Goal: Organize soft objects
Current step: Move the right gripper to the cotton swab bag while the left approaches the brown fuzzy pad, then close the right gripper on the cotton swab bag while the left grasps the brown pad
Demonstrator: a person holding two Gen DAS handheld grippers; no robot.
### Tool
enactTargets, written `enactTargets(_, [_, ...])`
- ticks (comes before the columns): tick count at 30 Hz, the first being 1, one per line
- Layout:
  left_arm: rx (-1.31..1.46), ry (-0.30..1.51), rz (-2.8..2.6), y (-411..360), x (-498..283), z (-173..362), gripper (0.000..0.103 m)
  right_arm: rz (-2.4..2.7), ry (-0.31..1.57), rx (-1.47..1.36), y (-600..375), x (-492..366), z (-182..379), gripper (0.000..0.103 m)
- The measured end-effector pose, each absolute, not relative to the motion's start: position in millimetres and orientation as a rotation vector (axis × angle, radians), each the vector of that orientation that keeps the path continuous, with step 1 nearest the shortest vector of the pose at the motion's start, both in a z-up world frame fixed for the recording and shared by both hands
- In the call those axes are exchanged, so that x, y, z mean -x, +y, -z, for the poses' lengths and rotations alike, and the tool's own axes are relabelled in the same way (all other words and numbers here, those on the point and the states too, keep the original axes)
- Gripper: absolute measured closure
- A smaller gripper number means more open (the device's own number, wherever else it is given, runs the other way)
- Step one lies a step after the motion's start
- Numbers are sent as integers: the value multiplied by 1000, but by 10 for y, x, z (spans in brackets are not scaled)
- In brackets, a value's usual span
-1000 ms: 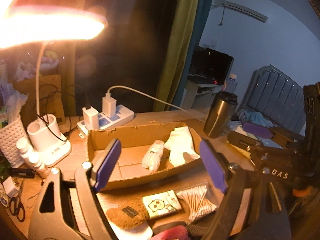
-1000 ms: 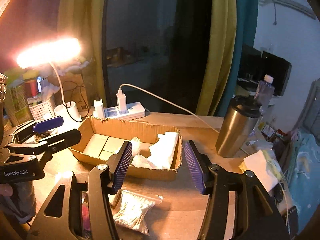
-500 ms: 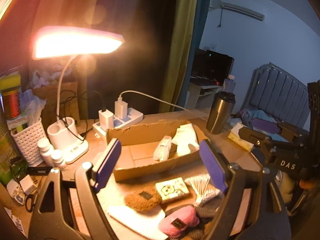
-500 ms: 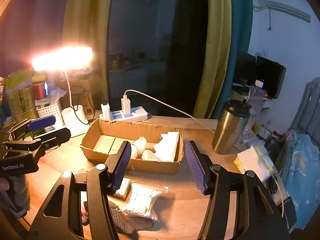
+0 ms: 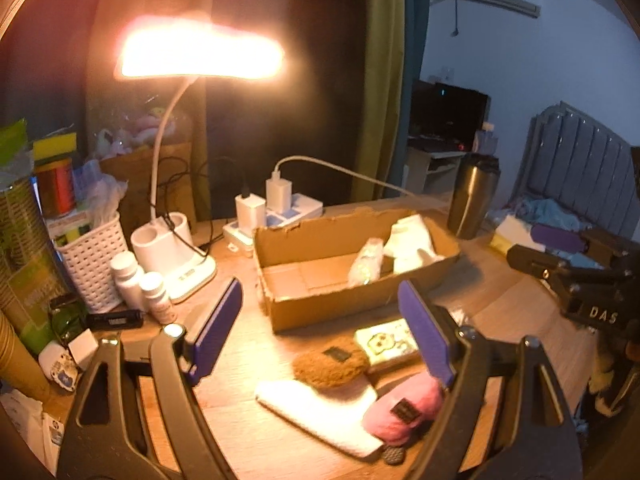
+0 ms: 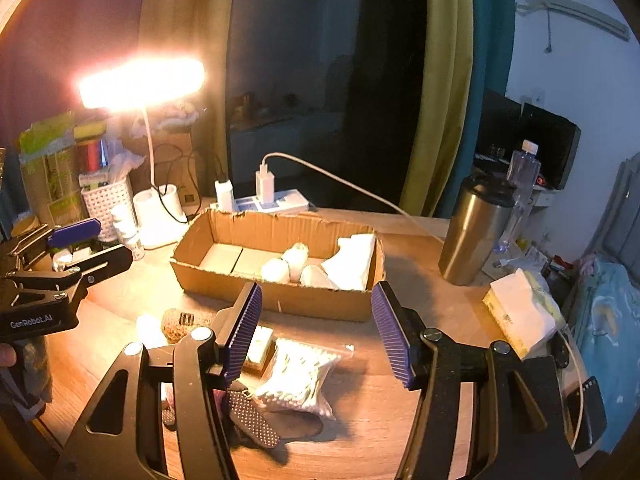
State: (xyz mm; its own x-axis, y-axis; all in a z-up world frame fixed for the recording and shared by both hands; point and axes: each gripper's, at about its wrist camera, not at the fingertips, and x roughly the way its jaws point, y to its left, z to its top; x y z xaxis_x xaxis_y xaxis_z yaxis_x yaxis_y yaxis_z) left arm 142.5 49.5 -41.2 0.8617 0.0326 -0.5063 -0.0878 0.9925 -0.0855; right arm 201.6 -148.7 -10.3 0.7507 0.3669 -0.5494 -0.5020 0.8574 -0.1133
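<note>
Left wrist view: left gripper (image 5: 320, 332) has its jaws spread wide with nothing between them, hanging over the near edge of the desk (image 5: 240, 352). The loose soft items sit just below and ahead of its fingers: a brown fuzzy sock (image 5: 330, 364), a pink fuzzy sock (image 5: 402, 406), and a white sock (image 5: 316, 412) lying flat under both. The white one's long axis runs diagonally, from near the left finger toward the lower right, roughly crosswise to the jaw gap, so I'd judge a pinch across its width needs little or no wrist roll. The cardboard box (image 5: 352, 300) is straight ahead beyond the pile, long side facing the grippers, already holding white folded items (image 5: 412, 240) at its right end; the left half is bare. Right wrist view: right gripper (image 6: 316, 328) is also open, somewhat narrower, empty, and its fingers frame the box front wall; a bag of cotton swabs (image 6: 296, 380) lies right under them, with a small printed packet (image 6: 258, 346) beside the left finger. The socks are off to the lower left of that view, partly hidden behind the finger. So the left gripper is the nearer one to the sock pile, and the right is nearer the swabs. Likely next move: the left drops onto a sock, then carries it forward into the box's bare left half.
</note>
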Motion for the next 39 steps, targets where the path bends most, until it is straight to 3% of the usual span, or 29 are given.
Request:
enactTargets(33, [125, 809, -32, 492, -2025, 1276, 21, -538, 812, 193, -1485, -2544, 1127, 41])
enactTargets(39, [164, 863, -51, 547, -2134, 1405, 21, -560, 851, 187, -1409, -2596, 1255, 33])
